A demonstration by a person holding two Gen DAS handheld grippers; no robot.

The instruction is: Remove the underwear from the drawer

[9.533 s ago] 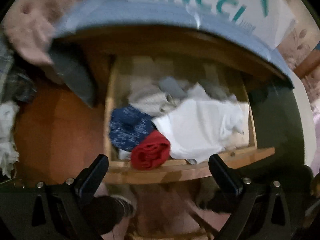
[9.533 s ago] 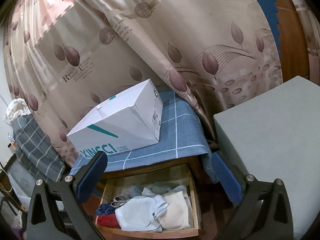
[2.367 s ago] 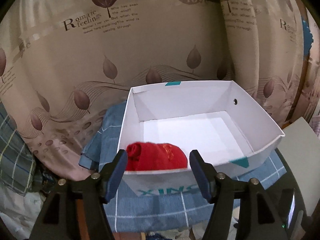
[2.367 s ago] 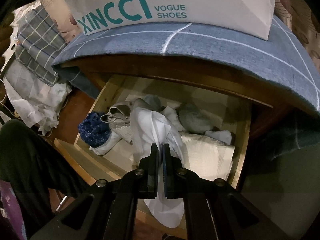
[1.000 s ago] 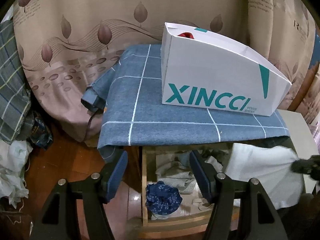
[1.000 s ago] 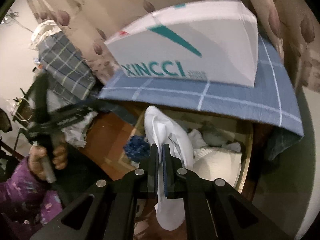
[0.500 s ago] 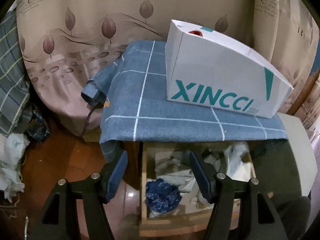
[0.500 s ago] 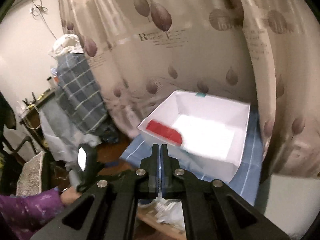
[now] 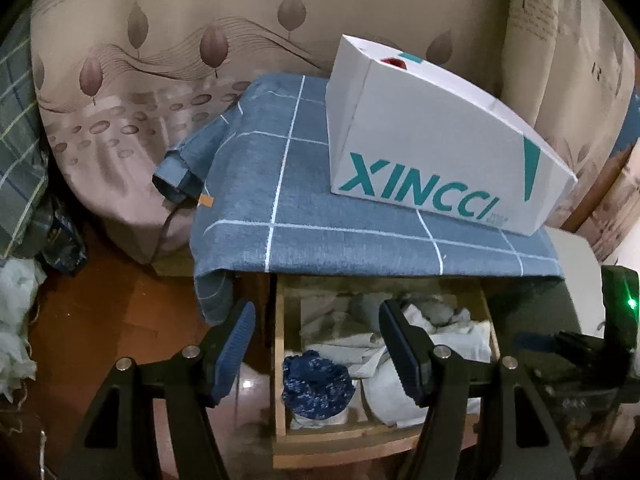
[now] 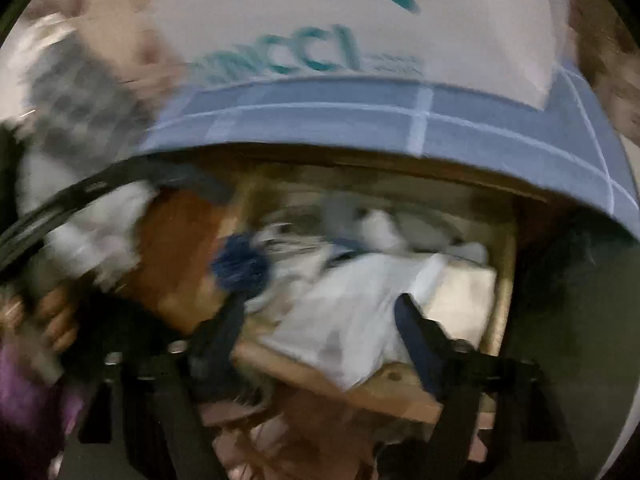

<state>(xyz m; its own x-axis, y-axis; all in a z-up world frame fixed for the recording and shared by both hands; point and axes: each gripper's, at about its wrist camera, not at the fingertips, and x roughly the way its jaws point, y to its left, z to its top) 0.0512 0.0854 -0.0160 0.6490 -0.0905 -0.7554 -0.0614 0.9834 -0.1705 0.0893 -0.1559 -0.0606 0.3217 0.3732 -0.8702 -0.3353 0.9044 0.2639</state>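
The wooden drawer (image 9: 400,440) stands pulled out under a blue checked cloth (image 9: 320,216). A dark blue roll of underwear (image 9: 316,384) lies at its front left beside white garments (image 9: 384,392). My left gripper (image 9: 316,332) hovers open above the drawer, holding nothing. Red underwear (image 9: 394,62) peeks over the rim of the white XINCCI box (image 9: 420,140). The right wrist view is blurred. There my right gripper (image 10: 320,320) is low over the drawer with its jaws opening. A white garment (image 10: 352,320) lies under them across the drawer's front edge (image 10: 320,376), and the pads are off it.
A leaf-patterned curtain (image 9: 160,60) hangs behind the cabinet. A checked bag (image 9: 16,120) and white plastic (image 9: 12,320) sit on the wooden floor at the left. A pale grey block (image 9: 576,248) stands on the right. A hand (image 10: 56,320) in a purple sleeve shows at the left.
The right gripper came down from above the box to the drawer, and its jaws went from shut to wide apart. The left view has hardly shifted.
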